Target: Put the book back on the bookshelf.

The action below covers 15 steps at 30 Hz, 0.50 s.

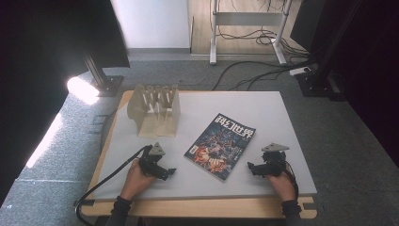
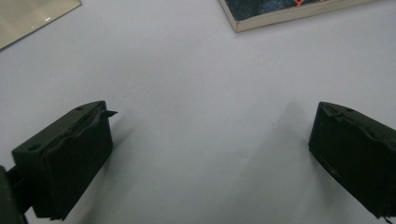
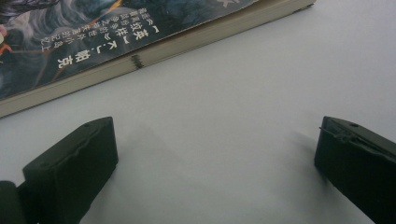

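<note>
centrally magazine [image 1: 220,146] flat on table [image 1: 263,113], left gripper [image 1: 165,172] and right gripper [image 1: 251,168] flanking it (fingers apart, empty)

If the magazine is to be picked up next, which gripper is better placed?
Probably the right gripper: open, its jaws face the magazine's long page edge close by. The left gripper, also open, sees just one corner of it.

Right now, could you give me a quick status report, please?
Left gripper open, right gripper open, both empty. Magazine flat between them. Wooden rack behind, nothing blocking.
</note>
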Tool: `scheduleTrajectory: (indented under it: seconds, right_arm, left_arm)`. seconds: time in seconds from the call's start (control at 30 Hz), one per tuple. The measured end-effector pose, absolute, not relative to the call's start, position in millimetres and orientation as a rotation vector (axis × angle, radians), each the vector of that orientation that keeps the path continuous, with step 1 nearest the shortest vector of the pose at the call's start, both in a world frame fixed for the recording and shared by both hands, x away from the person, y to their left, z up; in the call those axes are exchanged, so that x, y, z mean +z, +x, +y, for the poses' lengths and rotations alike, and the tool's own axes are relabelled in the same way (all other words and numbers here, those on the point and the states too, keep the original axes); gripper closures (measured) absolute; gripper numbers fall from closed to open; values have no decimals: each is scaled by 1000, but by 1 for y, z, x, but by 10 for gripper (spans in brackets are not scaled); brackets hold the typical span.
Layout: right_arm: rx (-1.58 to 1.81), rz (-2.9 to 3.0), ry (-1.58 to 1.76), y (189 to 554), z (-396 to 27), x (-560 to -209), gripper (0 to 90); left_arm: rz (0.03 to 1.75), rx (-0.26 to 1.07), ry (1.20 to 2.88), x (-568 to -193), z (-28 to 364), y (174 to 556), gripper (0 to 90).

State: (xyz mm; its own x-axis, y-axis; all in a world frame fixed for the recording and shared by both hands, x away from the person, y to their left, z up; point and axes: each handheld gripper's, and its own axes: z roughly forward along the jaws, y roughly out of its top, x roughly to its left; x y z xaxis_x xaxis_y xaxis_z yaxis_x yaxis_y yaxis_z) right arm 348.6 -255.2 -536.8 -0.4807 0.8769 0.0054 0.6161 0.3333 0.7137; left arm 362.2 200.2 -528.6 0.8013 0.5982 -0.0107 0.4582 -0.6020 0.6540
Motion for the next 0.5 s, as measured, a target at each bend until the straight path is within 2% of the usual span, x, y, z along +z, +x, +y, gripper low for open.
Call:
scheduleTrajectory:
  seconds: [0.3, 0.5]
  right_arm:
    - [932, 2230, 1346, 350, -254, -534, 0]
    - [991, 2218, 1309, 352, -254, -524, 3]
  left_arm:
    - [826, 221, 2286, -525, 199, 365, 0]
    - [771, 233, 2319, -512, 187, 367, 0]
